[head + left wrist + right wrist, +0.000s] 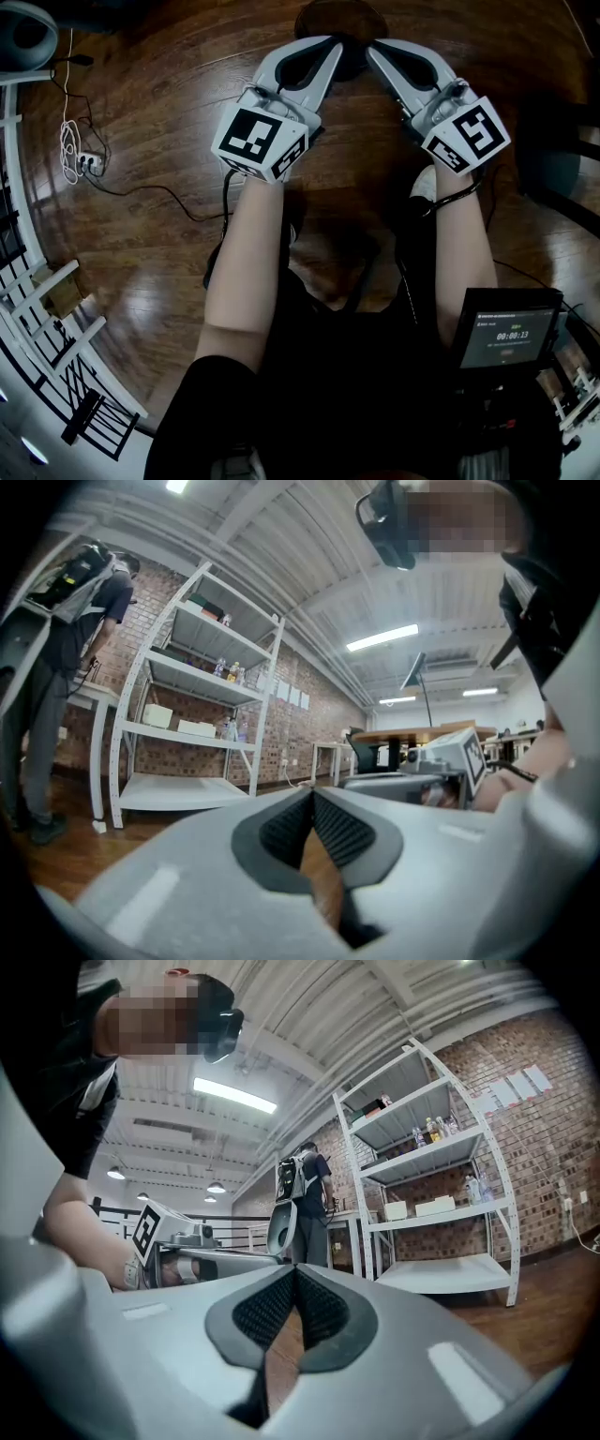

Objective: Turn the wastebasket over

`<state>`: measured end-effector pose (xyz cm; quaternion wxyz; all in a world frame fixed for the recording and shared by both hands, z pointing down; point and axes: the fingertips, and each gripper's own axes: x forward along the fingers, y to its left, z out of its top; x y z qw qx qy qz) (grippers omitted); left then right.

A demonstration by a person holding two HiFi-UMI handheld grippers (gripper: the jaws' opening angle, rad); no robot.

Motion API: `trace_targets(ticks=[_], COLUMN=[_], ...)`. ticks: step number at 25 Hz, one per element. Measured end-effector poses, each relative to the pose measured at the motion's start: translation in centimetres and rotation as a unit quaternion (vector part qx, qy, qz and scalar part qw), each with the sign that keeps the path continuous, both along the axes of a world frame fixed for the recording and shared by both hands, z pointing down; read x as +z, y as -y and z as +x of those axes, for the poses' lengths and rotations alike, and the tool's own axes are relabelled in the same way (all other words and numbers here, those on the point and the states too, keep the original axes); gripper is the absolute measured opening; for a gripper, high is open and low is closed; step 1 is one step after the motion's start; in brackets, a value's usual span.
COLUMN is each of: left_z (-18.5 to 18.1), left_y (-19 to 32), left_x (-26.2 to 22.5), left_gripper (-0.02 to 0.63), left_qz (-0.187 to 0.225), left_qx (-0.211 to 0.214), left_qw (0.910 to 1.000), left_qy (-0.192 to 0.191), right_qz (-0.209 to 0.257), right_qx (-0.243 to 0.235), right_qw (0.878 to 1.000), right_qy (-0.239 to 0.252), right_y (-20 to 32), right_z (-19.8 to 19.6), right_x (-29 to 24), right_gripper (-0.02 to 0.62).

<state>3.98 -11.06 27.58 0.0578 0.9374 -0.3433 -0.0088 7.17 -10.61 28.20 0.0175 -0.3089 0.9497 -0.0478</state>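
Both shut empty, your left claw [330, 45] and right claw [377, 47] hover at the twelve-o'clock wastebasket [337, 17], before or after flipping.

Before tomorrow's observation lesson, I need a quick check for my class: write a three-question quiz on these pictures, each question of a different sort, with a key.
1. True or false: the left claw grips a cup.
2. Multiple choice: against the brick wall stands A) a fridge, B) a white shelf rack, C) a sofa.
3. Fill in: the right claw is ____ (open or shut).

Key: 1 false, its pads meet with nothing between them; 2 B; 3 shut.
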Motion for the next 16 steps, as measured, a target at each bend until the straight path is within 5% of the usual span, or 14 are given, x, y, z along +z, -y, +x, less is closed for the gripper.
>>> trace_targets(ticks=[16], left_z=[-0.1], left_y=[0.3], left_x=[0.0], left_gripper=[0.002], left_qz=[0.004], left_qx=[0.001], left_qw=[1.0000], left_qy=[-0.005], right_qz=[-0.012], right_qx=[0.022], right_qw=[1.000], right_qy=[0.014], right_y=[1.2], right_z=[1.8], right_x=[0.3], right_gripper=[0.009])
